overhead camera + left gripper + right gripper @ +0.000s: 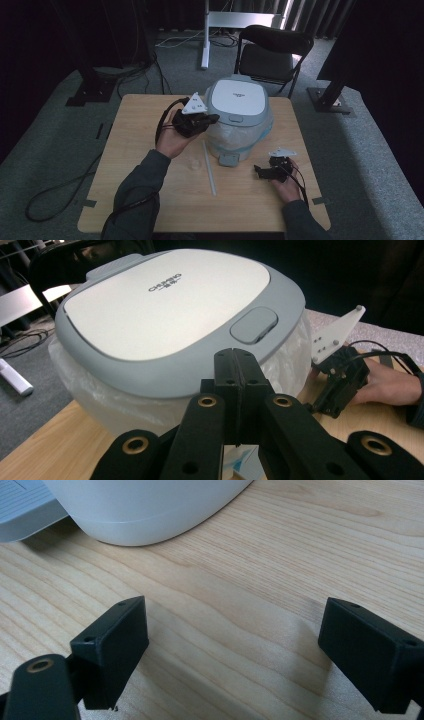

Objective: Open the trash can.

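Note:
A rice cooker [236,112] with a white and grey lid [165,305] stands at the back middle of the wooden table [150,195], its body wrapped in clear plastic. My left gripper [212,119] is held up just left of the cooker, jaws shut with nothing between them, pointing at the lid's edge below the grey lid button [253,325]; from its own camera the left gripper [235,360] sits close to that edge. My right gripper [258,170] rests low on the table in front of the cooker's right side, open and empty. Its right gripper [240,650] jaws straddle bare wood, with the cooker's white base [150,510] ahead.
A long white stick [209,167] lies on the table in front of the cooker, with a small clear round piece [192,162] to its left. A grey tab [229,159] lies at the cooker's front foot. A black folding chair [272,52] stands behind the table.

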`<state>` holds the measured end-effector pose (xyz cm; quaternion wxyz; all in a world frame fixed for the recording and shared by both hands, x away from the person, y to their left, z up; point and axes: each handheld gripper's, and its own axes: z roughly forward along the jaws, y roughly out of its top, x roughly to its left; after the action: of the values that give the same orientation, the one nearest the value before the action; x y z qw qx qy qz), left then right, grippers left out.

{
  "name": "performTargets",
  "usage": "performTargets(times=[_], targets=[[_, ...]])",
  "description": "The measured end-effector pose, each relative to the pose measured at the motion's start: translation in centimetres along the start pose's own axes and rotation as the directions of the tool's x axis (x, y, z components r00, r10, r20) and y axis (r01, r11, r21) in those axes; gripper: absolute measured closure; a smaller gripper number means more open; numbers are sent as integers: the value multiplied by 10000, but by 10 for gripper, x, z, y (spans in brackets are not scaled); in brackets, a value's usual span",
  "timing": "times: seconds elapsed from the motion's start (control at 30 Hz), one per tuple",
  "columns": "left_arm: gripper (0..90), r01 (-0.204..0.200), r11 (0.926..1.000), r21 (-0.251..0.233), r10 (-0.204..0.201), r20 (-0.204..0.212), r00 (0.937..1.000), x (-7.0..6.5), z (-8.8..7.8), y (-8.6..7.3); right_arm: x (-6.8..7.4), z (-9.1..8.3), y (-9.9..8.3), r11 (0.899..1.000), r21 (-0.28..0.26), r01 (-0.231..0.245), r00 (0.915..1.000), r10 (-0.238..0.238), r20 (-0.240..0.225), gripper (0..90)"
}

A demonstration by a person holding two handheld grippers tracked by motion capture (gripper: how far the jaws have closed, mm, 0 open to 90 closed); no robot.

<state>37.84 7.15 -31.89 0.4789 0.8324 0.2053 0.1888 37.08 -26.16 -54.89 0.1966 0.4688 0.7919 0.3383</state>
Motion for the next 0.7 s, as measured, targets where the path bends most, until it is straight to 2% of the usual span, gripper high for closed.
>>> performTargets(times=[0.4,0.7], targets=[[897,-92,9999,72,92,98,9999,-1,16,10,0,0,0,10000,-1,-2,10000,2,-1,115],[897,-18,10000,-6,18,149,9999,-4,28,15,0,0,0,10000,0,-1,10000,1,1,115]])
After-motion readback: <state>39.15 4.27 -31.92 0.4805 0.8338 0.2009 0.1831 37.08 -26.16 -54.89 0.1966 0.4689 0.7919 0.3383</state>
